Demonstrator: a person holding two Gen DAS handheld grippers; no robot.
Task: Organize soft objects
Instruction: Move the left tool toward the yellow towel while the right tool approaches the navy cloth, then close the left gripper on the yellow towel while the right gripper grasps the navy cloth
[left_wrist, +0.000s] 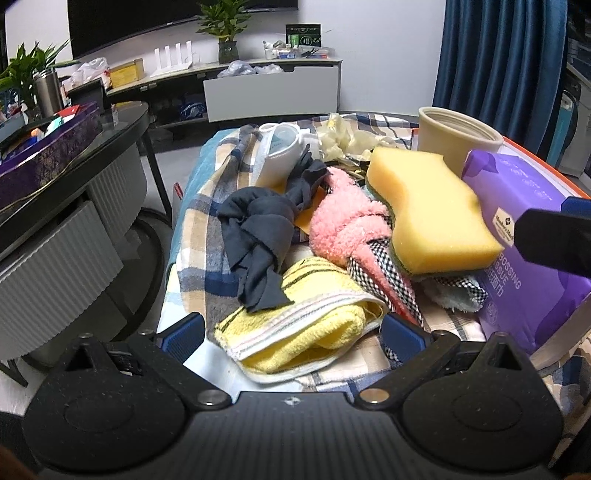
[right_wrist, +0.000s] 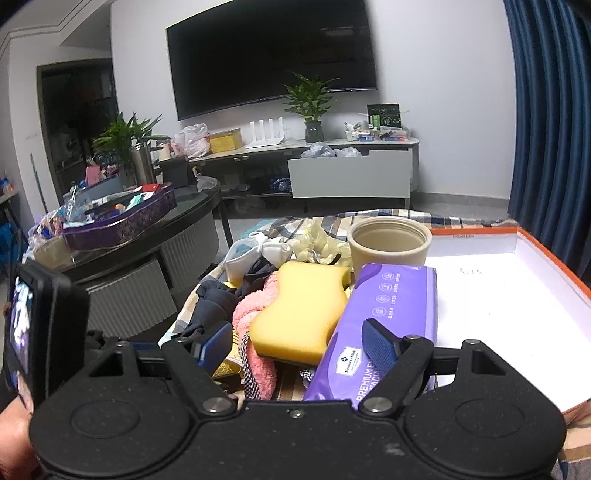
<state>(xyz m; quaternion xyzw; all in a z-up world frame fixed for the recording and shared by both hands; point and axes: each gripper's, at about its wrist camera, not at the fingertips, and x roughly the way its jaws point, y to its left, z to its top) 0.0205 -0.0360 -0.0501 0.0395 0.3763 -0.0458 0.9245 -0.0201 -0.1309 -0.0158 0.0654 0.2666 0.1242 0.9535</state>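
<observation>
A pile of soft things lies on a plaid cloth (left_wrist: 207, 236): a folded yellow towel (left_wrist: 306, 325), a dark grey rag (left_wrist: 258, 240), a pink fluffy cloth (left_wrist: 343, 229), a yellow sponge (left_wrist: 432, 210) and a purple tissue pack (left_wrist: 532, 236). My left gripper (left_wrist: 291, 332) is open, its fingers on either side of the yellow towel. My right gripper (right_wrist: 297, 349) is open above the pile, over the sponge (right_wrist: 299, 314), with its right finger over the tissue pack (right_wrist: 384, 314). The pink cloth (right_wrist: 255, 306) shows below it.
A white box with an orange rim (right_wrist: 509, 280) sits to the right. A beige cup (right_wrist: 388, 247) stands behind the pile. White socks (left_wrist: 277, 155) and pale gloves (left_wrist: 343, 136) lie at the back. A dark round table (left_wrist: 74, 166) stands to the left.
</observation>
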